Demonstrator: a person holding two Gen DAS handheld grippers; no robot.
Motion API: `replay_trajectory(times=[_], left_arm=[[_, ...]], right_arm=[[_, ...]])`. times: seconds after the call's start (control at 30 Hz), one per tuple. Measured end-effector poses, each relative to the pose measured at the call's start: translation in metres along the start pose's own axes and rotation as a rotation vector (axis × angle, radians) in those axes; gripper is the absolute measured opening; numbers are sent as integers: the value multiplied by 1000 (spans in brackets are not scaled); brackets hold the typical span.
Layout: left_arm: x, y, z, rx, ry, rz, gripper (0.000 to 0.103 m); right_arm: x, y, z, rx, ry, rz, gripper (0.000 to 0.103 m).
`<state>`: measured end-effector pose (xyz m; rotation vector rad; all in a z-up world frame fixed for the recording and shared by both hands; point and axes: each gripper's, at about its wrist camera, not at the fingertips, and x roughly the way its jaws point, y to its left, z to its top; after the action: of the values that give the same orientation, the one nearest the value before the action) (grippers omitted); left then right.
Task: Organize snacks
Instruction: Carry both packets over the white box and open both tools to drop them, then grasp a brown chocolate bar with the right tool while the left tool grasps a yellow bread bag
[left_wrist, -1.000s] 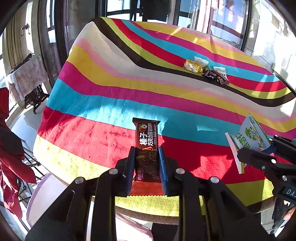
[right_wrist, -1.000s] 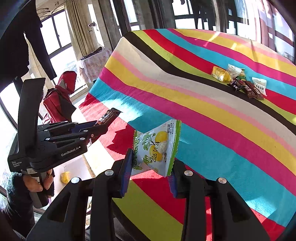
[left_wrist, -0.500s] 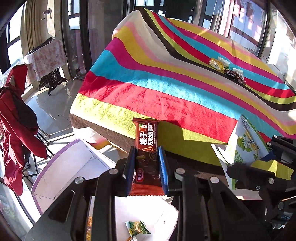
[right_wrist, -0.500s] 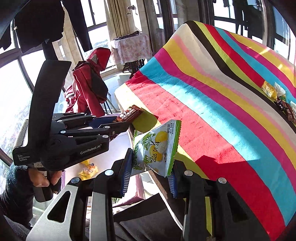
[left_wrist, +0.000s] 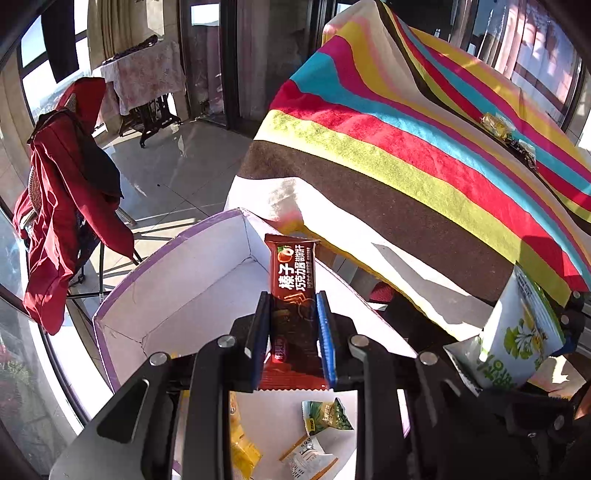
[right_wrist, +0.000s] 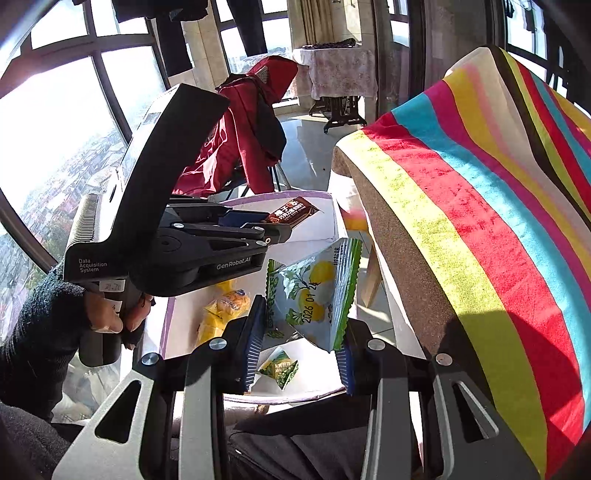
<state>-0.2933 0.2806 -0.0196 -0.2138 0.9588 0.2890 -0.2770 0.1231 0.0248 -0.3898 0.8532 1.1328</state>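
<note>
Both grippers hang over the white box. The left gripper clamps the chocolate bar lengthwise; the right gripper pinches the lemon packet, seemingly nearer the box's near rim.

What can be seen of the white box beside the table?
The white box is open-topped cardboard with purple outer edges and plain white inner walls, one corner seam visible. It sits low beside the striped tablecloth. Inside lie yellow snack packets and a small green packet. Both grippers hang above it, not touching.
</note>
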Motion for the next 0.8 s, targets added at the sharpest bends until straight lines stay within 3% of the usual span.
replay_trajectory(times=[0.1, 0.2, 0.27, 0.3, 0.33, 0.37, 0.7, 0.8], left_arm=[[5, 9, -6, -14, 23, 25, 24], [10, 16, -11, -26, 40, 59, 25], [12, 19, -12, -25, 46, 101, 32], [13, 20, -13, -24, 50, 129, 49], [14, 20, -11, -25, 46, 152, 74], [13, 19, -11, -26, 36, 164, 82], [15, -4, 4, 46, 25, 248, 96], [15, -13, 13, 73, 21, 275, 98]], right_arm=[[6, 9, -1, -24, 15, 50, 35], [11, 11, -1, -19, 18, 90, 42], [12, 8, -2, -3, 18, 103, 58], [11, 7, -2, 6, 15, 104, 59], [12, 4, -3, 13, 14, 104, 59], [11, 3, -3, 18, 13, 102, 59], [-5, -25, -11, 101, -34, 91, 65], [-14, -38, -10, 122, -66, 88, 71]])
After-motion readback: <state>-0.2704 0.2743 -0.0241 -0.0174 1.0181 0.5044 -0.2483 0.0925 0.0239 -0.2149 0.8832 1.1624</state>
